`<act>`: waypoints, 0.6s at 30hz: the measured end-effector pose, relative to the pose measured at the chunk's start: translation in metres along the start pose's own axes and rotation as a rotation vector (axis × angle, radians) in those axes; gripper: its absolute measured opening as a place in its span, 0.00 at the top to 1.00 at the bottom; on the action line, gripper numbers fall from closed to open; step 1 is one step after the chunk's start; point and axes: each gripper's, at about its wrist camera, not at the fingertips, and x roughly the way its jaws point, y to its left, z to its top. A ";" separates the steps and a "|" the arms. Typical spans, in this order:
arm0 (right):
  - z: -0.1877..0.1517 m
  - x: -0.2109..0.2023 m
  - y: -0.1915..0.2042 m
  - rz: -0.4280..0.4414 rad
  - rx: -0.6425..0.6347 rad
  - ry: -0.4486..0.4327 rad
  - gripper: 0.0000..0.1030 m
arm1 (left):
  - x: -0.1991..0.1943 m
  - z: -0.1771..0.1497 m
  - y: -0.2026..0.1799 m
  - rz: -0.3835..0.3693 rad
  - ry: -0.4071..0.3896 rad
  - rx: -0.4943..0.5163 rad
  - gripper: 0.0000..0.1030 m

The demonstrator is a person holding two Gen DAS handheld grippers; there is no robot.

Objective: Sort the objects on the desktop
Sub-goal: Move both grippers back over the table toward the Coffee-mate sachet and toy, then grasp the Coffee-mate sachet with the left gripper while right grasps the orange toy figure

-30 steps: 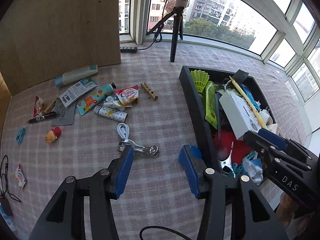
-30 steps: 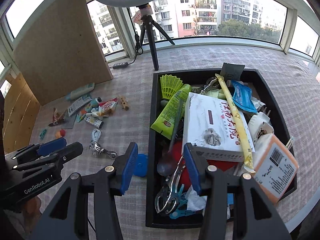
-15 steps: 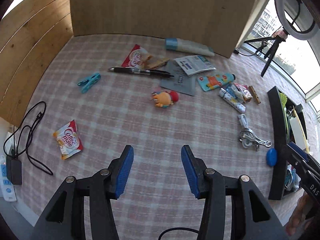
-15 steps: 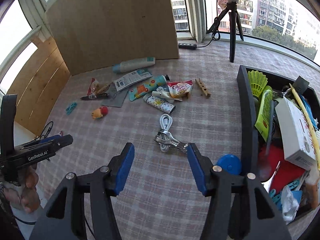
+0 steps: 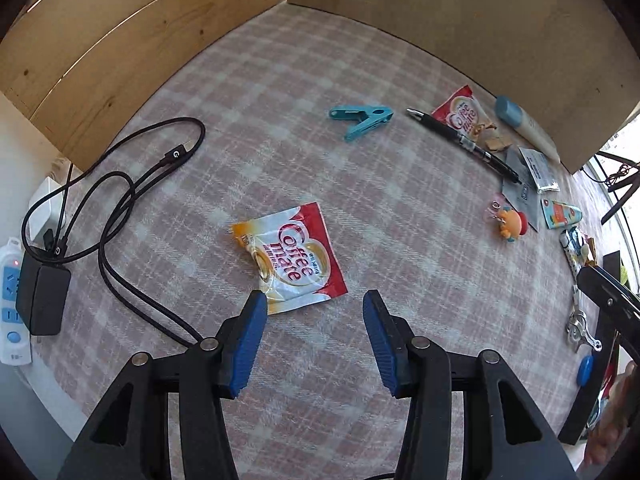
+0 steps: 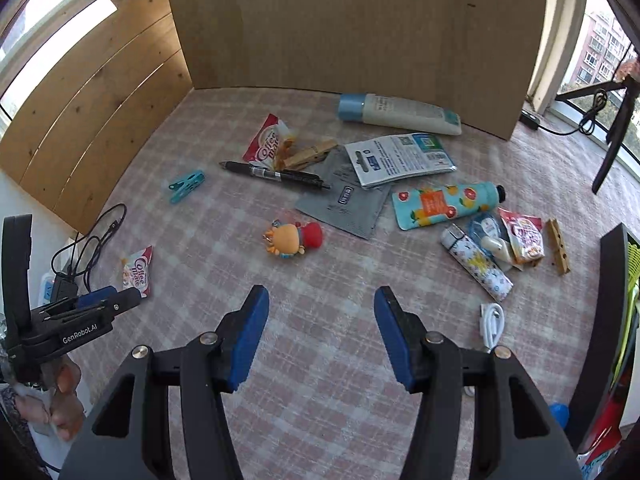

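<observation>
We have swung our left gripper (image 5: 314, 312) from the bin to the Coffee-mate sachet (image 5: 290, 258), jaws spread and empty. Our right gripper (image 6: 320, 318) also hangs agape, empty, beyond it. That sachet looks next.

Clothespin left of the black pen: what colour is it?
Teal clothespin, clearest in the left wrist view.

- Left wrist view looks steeply down, close over the counter's (image 5: 320, 60) left end by the wooden boards.
- Right wrist view sits higher, facing the back board.
- Both share the teal clip (image 5: 362, 119) (image 6: 186, 186) and pen (image 5: 464, 145) (image 6: 276, 175).
</observation>
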 end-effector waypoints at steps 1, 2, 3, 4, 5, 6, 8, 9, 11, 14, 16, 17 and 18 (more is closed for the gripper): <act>0.005 0.008 0.004 0.002 -0.010 0.011 0.48 | 0.004 0.001 0.002 0.000 0.005 -0.009 0.53; 0.009 0.016 0.008 0.003 -0.018 0.022 0.48 | 0.007 0.002 0.004 0.002 0.009 -0.018 0.53; 0.014 0.023 0.012 0.004 -0.025 0.033 0.48 | 0.009 0.004 0.006 0.007 0.012 -0.026 0.53; 0.017 0.030 0.016 0.006 -0.033 0.044 0.48 | 0.012 0.006 0.007 0.012 0.015 -0.033 0.52; 0.020 0.037 0.018 0.007 -0.039 0.052 0.48 | 0.015 0.007 0.007 0.014 0.018 -0.037 0.52; 0.023 0.042 0.020 0.008 -0.042 0.059 0.48 | 0.017 0.008 0.007 0.015 0.023 -0.038 0.52; 0.027 0.053 0.022 0.016 -0.043 0.075 0.48 | 0.022 0.009 0.006 0.021 0.033 -0.036 0.51; 0.029 0.058 0.022 0.021 -0.042 0.084 0.48 | 0.024 0.009 0.005 0.025 0.036 -0.033 0.51; 0.031 0.067 0.023 0.024 -0.039 0.100 0.47 | 0.026 0.008 0.002 0.046 0.024 -0.020 0.51; 0.035 0.076 0.024 0.011 -0.041 0.107 0.47 | 0.027 0.009 0.000 0.066 0.019 -0.012 0.51; 0.039 0.080 0.024 0.000 -0.044 0.109 0.47 | 0.028 0.010 0.000 0.077 0.014 -0.015 0.51; 0.040 0.083 0.023 -0.001 -0.040 0.119 0.47 | 0.028 0.011 0.000 0.082 0.011 -0.018 0.52; 0.041 0.086 0.022 -0.005 -0.037 0.134 0.47 | 0.029 0.011 0.000 0.091 0.008 -0.015 0.51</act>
